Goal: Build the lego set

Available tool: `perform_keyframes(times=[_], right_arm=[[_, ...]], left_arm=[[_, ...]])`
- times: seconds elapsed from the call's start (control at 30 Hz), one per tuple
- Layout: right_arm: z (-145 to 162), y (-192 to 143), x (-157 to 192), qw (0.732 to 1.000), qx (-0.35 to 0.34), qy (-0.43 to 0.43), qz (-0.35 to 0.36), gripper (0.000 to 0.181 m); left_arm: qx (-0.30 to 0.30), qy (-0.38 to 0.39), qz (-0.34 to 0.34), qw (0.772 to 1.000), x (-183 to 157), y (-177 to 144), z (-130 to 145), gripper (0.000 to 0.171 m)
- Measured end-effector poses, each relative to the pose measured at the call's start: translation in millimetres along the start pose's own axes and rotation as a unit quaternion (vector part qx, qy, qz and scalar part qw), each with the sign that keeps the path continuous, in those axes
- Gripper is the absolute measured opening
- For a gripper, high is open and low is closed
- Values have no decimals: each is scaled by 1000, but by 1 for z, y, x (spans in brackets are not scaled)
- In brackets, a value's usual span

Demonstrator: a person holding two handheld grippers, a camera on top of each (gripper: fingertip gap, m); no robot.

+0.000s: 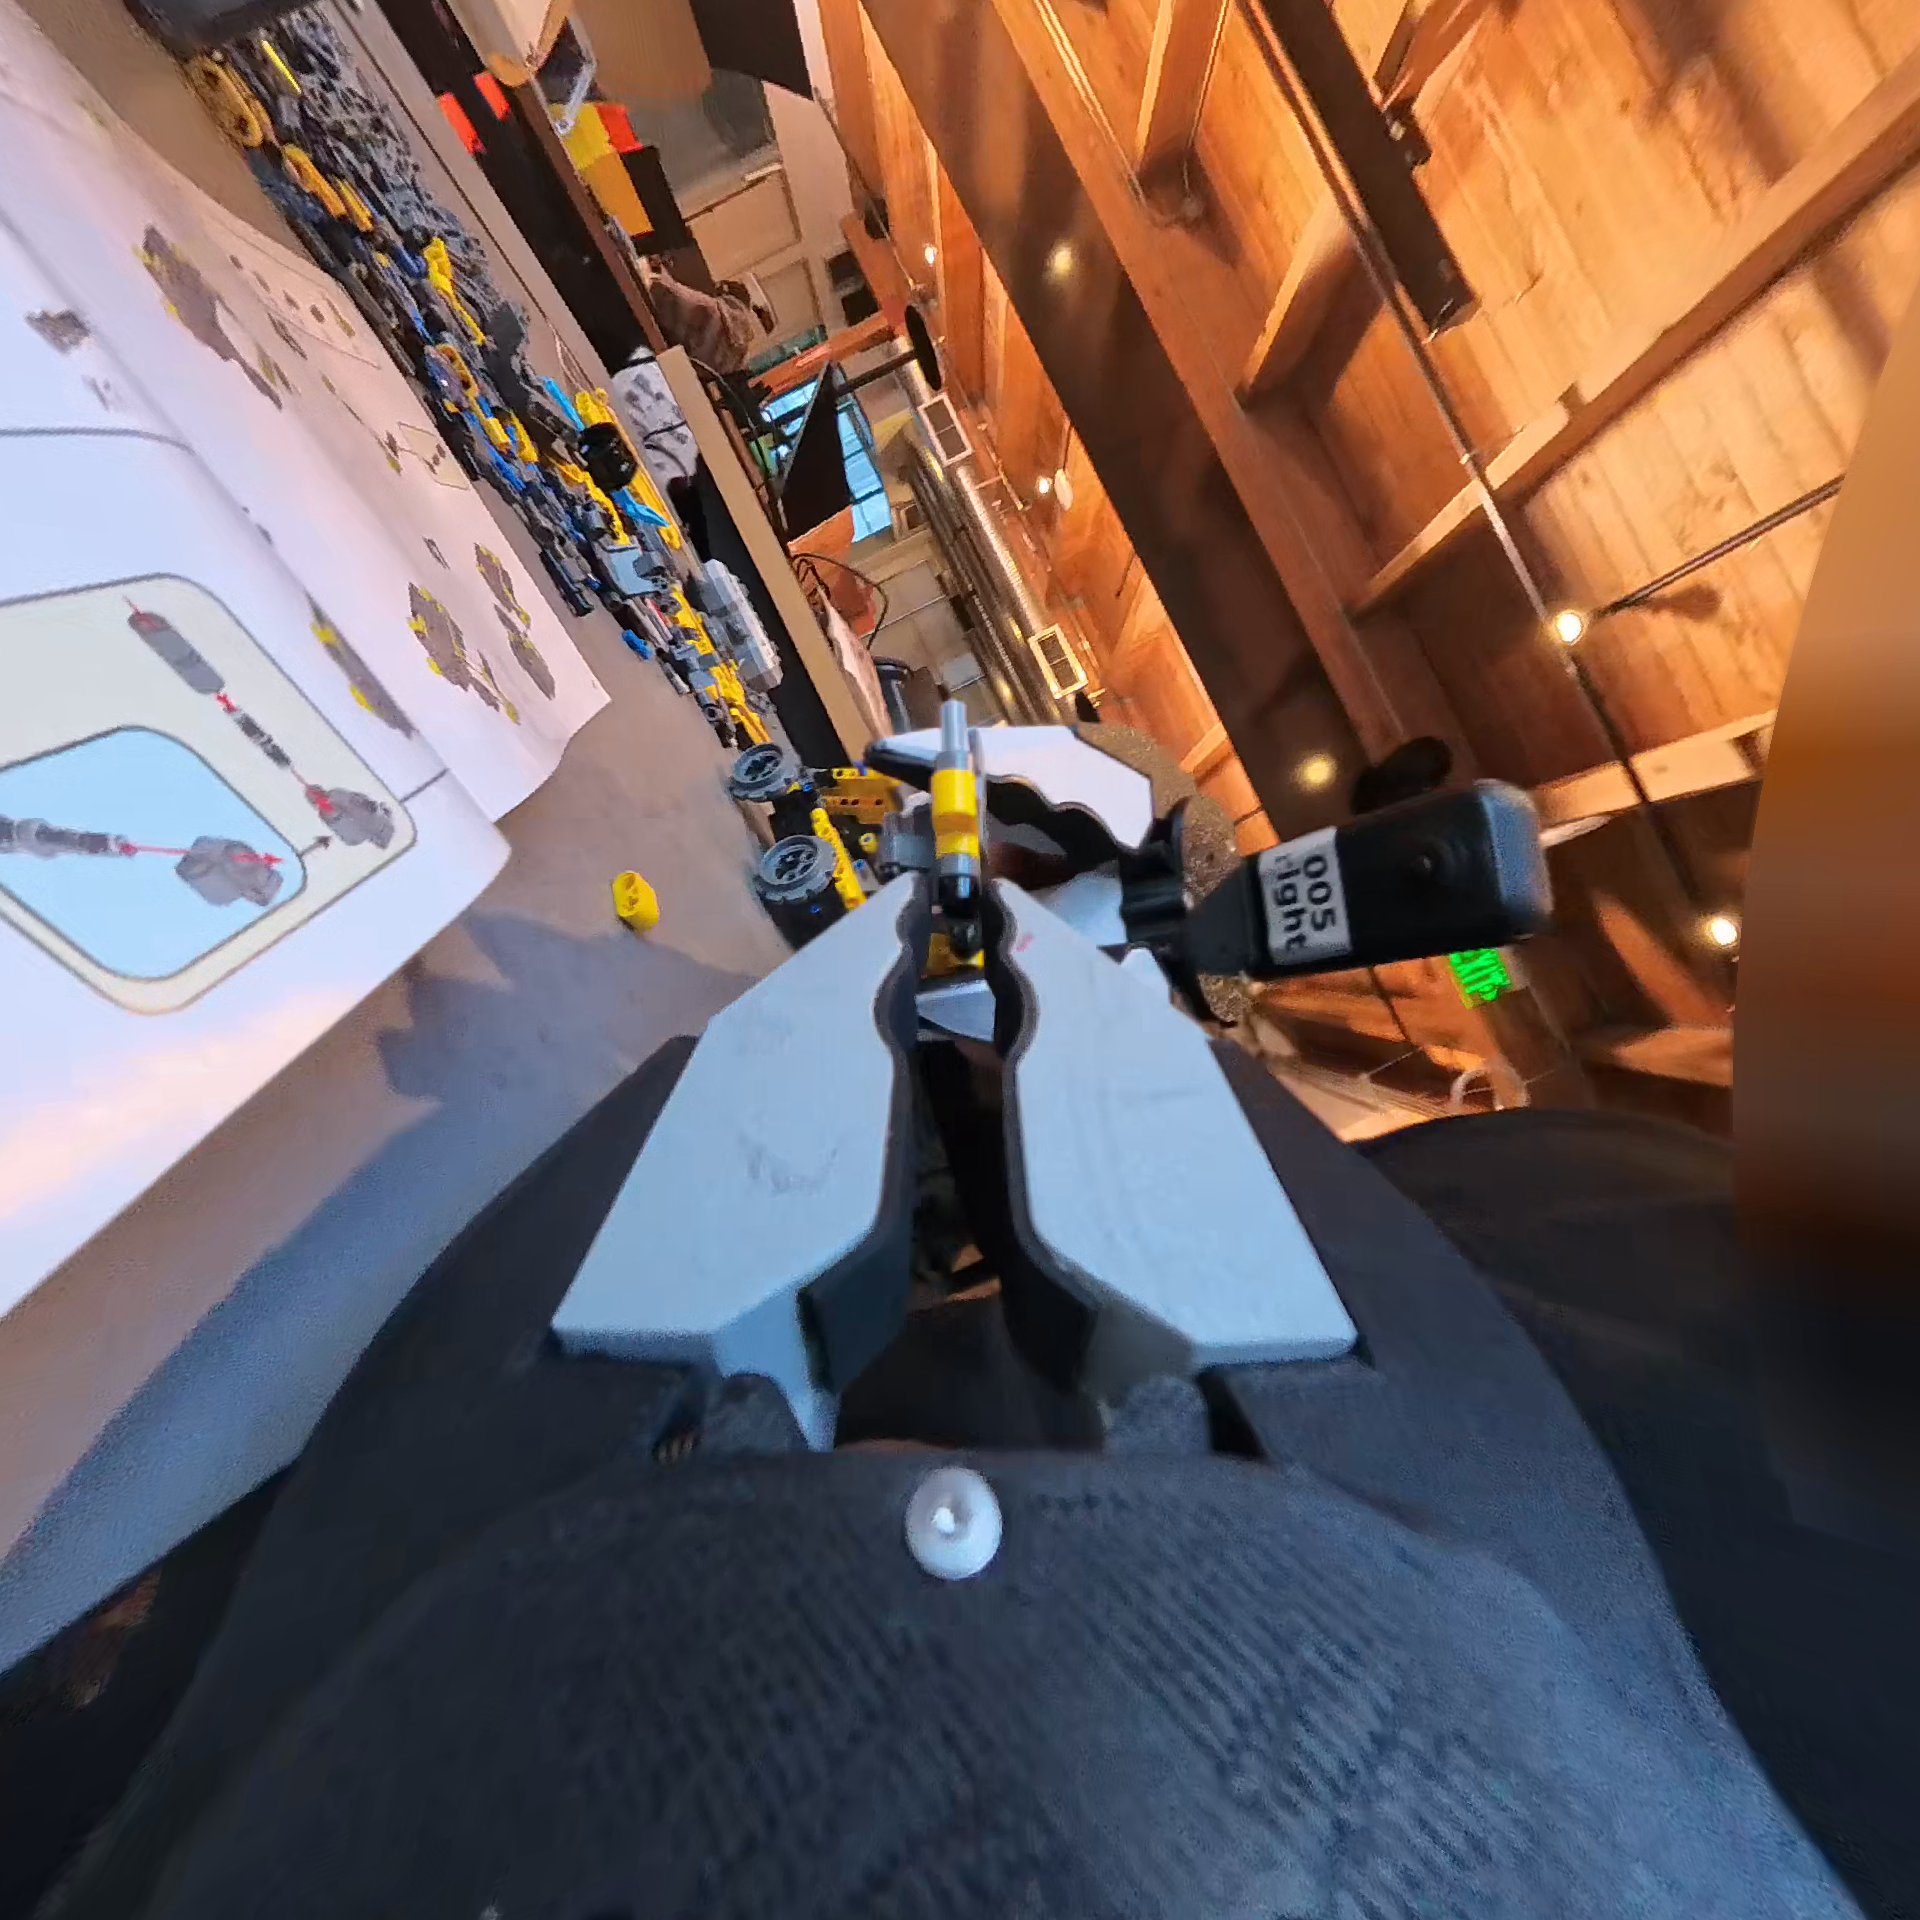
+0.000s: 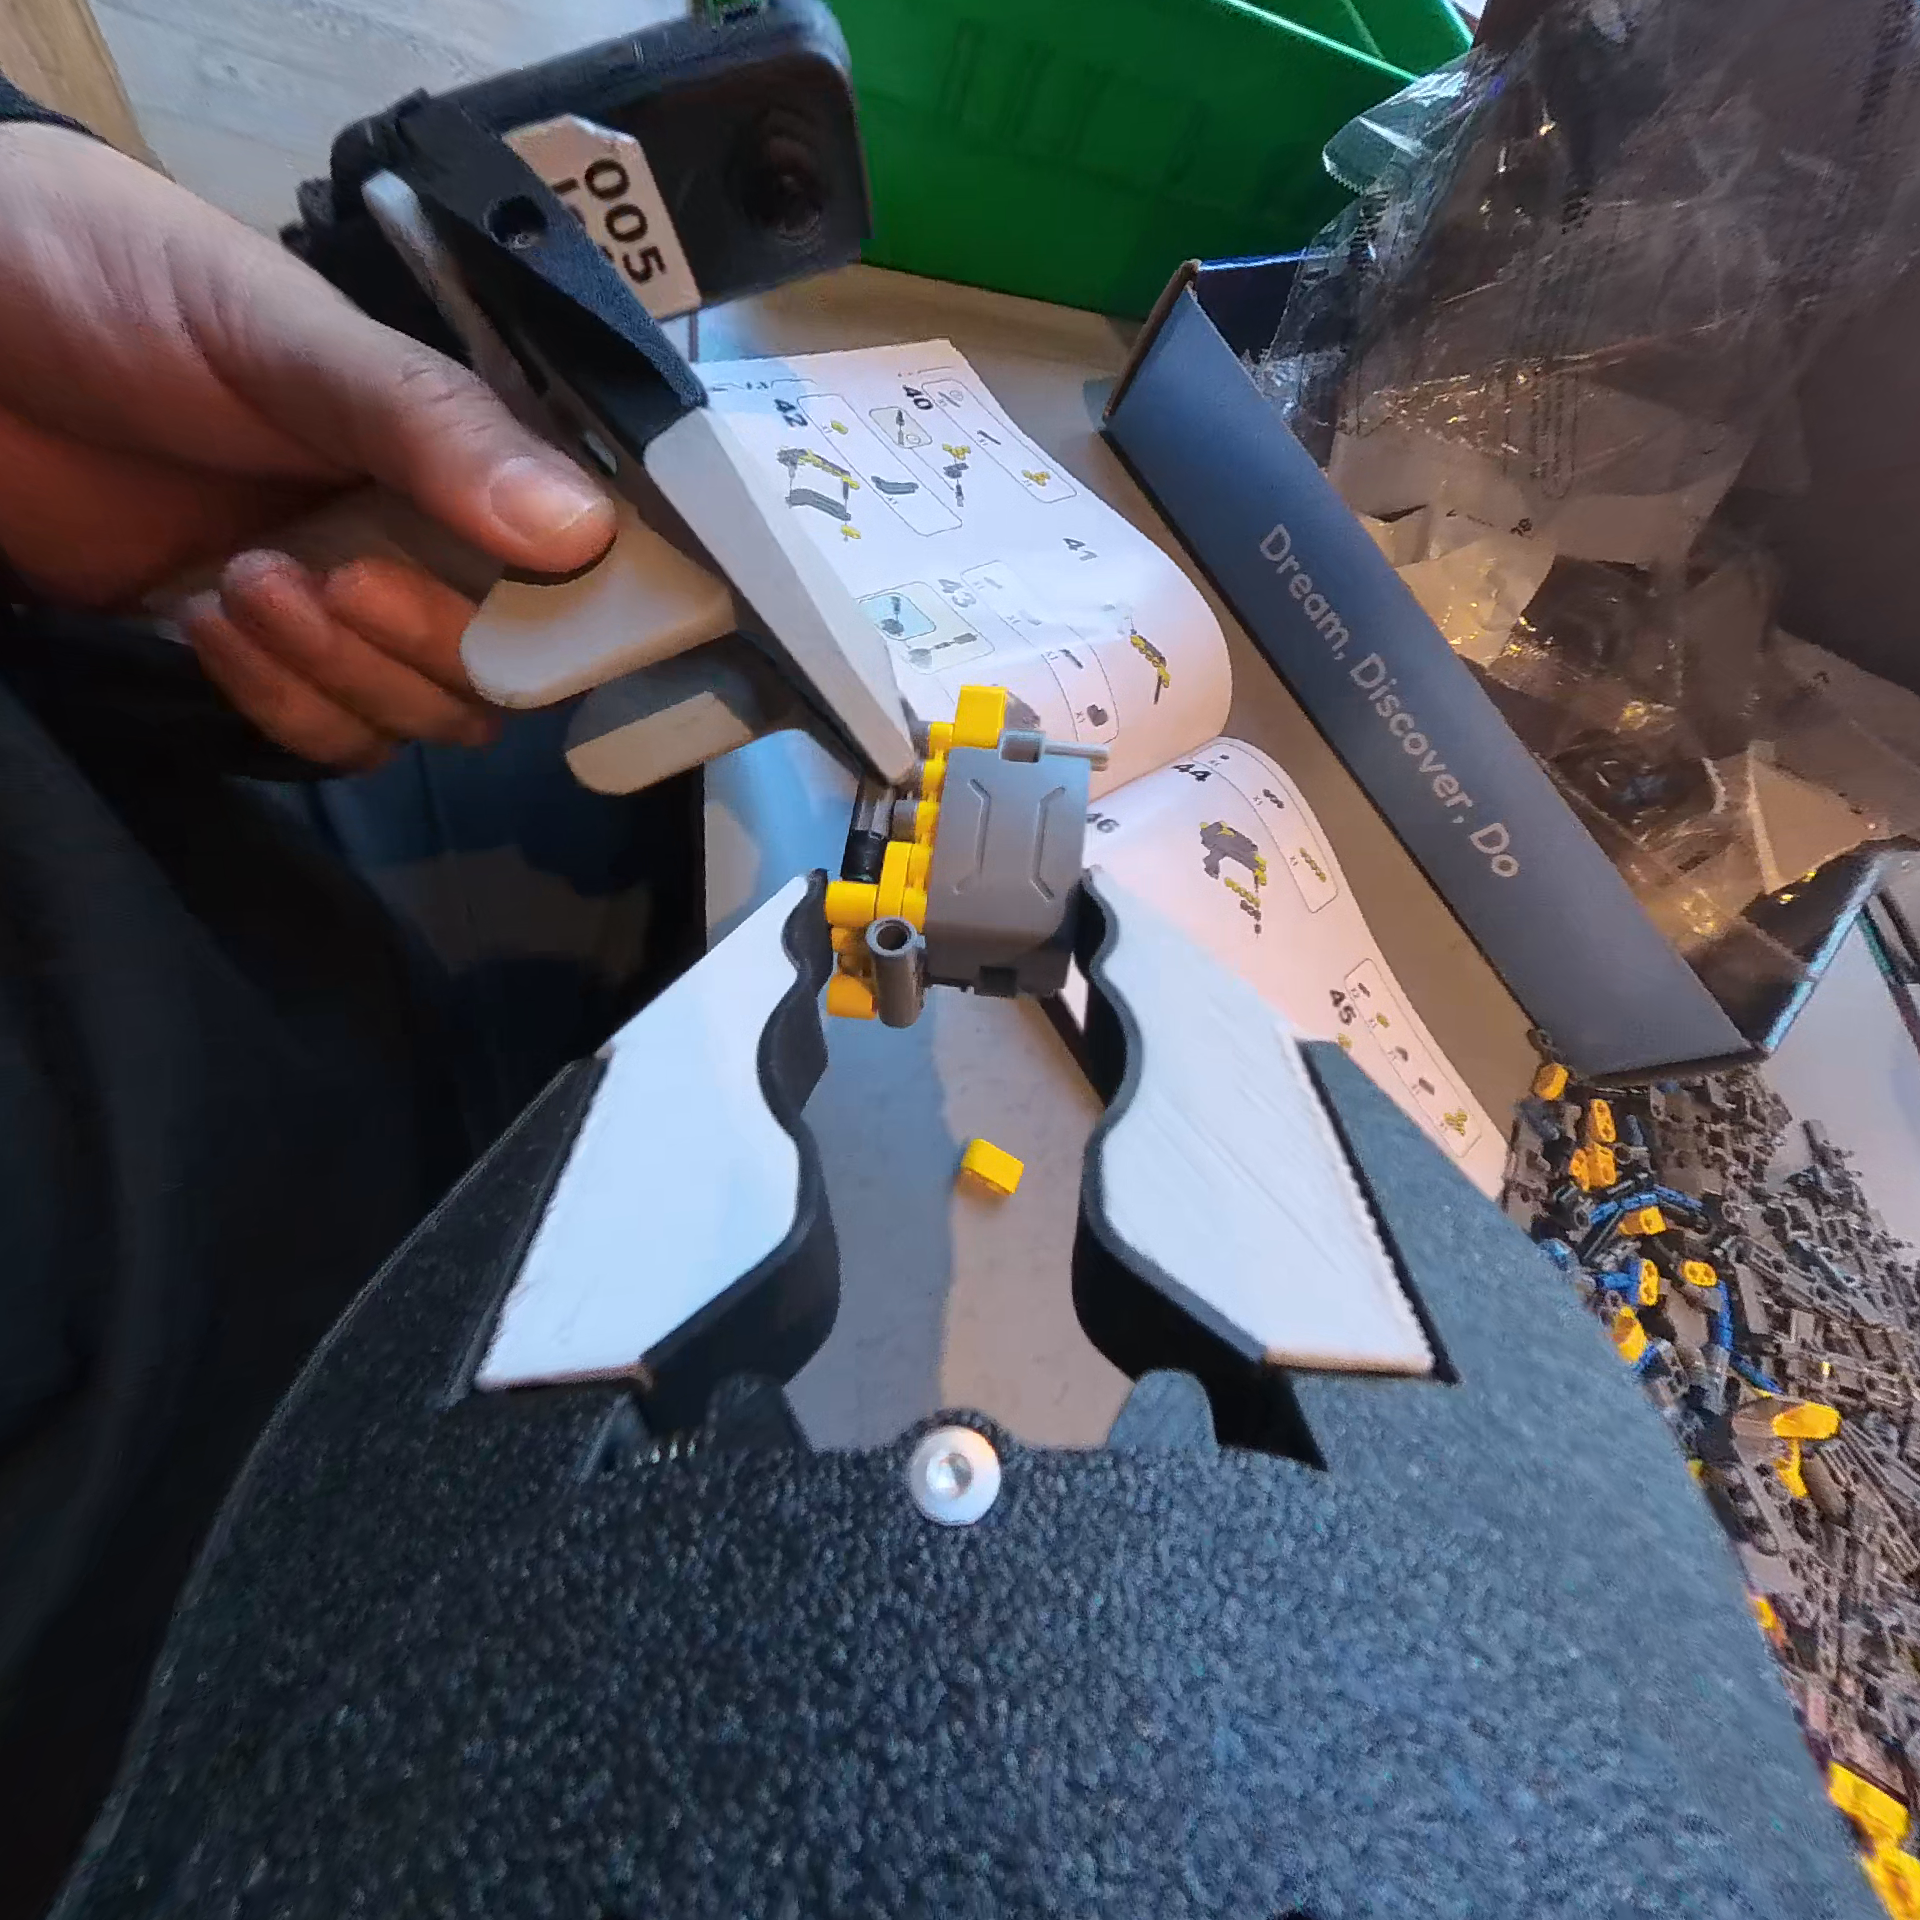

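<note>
A small grey-and-yellow brick assembly was held above the tabletop, pinched at its edge by the left tongs; right tongs spread apart around it. A loose yellow piece lay beneath, beside the booklet.

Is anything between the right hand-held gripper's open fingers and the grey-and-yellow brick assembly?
Nothing visible: the brick assembly sits at the right hand-held gripper tips, the left hand-held gripper pinching its far side.

Warm, fairly dim indoor light; small ceiling lamps glow. The wide lens bends the edges strongly. The near foreground is soft, and the far corners blur.
</note>
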State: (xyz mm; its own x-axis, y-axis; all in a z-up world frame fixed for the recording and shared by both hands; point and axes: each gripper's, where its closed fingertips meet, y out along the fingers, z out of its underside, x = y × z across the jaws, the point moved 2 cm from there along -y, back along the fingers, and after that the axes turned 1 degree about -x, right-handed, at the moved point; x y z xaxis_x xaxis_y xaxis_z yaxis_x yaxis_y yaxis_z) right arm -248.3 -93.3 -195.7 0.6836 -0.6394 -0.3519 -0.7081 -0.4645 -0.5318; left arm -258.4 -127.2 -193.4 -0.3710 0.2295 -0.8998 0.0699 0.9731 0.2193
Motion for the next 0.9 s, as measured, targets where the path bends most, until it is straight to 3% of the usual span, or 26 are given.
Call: perform_keyframes(times=[0.07,0.13,0.23,0.43,0.77,0.9], right_arm=[[1,1,2,1000,2,-3,-9,46],[2,2,3,1000,4,-2,-14,46],[1,1,4,1000,5,1,-24,46],[-8,2,4,999,-5,-31,-12,46],[-13,-5,5,991,-30,-121,46,47],[-21,-9,10,990,-51,-125,27,50]], left_arm=[[11,14,-5,1000,0,1,1,11],[26,19,-10,999,0,1,1,27],[51,28,-7,998,-1,1,5,27],[68,15,17,997,-6,7,11,6],[94,197,46,975,-14,10,16,6],[106,256,56,959,-14,7,19,6]])
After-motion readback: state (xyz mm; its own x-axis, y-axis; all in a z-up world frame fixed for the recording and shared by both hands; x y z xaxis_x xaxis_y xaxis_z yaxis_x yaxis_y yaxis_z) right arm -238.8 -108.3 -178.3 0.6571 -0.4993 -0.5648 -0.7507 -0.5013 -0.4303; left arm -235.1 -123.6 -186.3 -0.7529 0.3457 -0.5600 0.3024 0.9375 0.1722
